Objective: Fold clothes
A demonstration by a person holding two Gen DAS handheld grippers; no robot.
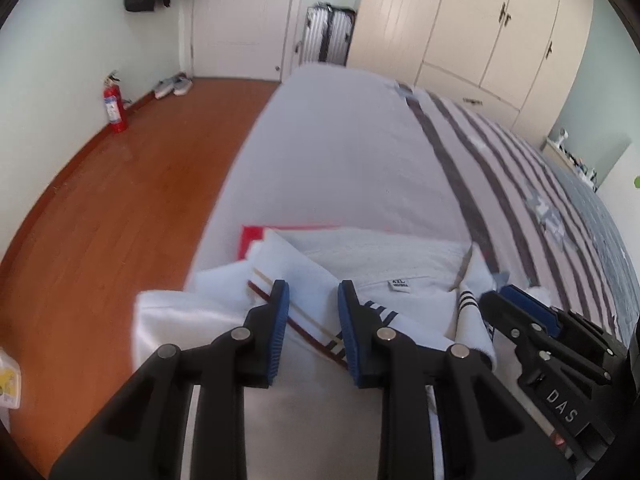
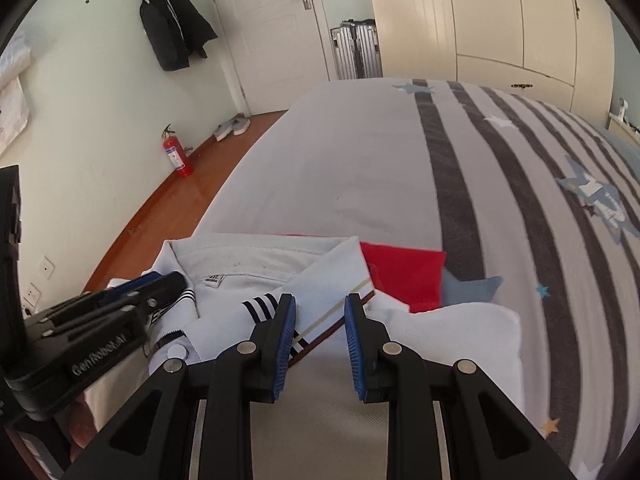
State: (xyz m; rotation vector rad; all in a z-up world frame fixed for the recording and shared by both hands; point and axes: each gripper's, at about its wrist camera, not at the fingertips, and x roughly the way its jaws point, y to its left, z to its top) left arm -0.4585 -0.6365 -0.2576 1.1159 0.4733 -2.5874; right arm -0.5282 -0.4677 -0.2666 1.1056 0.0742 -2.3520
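left gripper (image 1: 313, 286) | narrowly parted, over polo shirt (image 1: 360, 264) collar, 6 o'clock | right gripper (image 2: 320, 298) likewise | risk: collar bunches, fold skews.

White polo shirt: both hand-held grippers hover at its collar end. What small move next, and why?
Probably lower both and pinch the shirt at its shoulders: left hand-held gripper and right hand-held gripper stand open, holding nothing; striped cuffs lie folded inward.
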